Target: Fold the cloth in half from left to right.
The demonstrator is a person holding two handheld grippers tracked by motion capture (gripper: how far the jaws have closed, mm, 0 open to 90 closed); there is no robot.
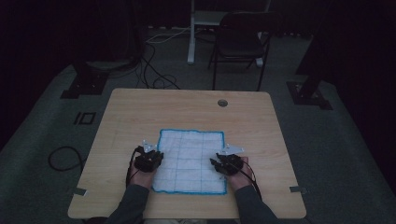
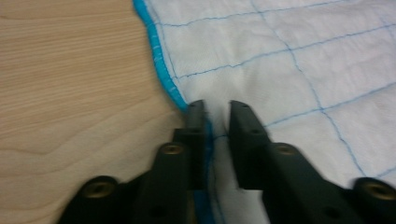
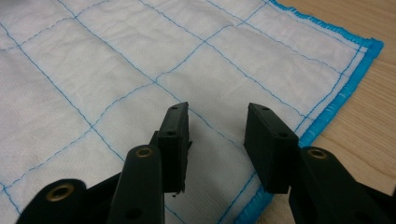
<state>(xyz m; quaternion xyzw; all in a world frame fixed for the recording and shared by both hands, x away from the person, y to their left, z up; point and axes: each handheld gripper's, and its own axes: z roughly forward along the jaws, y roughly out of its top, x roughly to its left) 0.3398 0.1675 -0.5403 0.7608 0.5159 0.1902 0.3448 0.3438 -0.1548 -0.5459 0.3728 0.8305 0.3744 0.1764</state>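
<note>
A white cloth (image 1: 190, 161) with a blue grid and a blue hem lies flat on the table (image 1: 140, 107), and the two grippers sit at its opposite side edges. The left gripper (image 2: 215, 108) has its jaws drawn near together over the hem (image 2: 163, 74) — one jaw on the blue border, the other just inside it on the white — with a narrow gap between them; I cannot tell whether a fold of cloth is pinched there. If they close on flat fabric, the risk is that they grab nothing, or only the hem, which may slip out on a lift. The right gripper (image 3: 217, 112) stands with jaws open, the cloth beneath them, its border (image 3: 327, 112) just outside one jaw — not gripping. Lifting one side alone would likely drag and skew the cloth.
</note>
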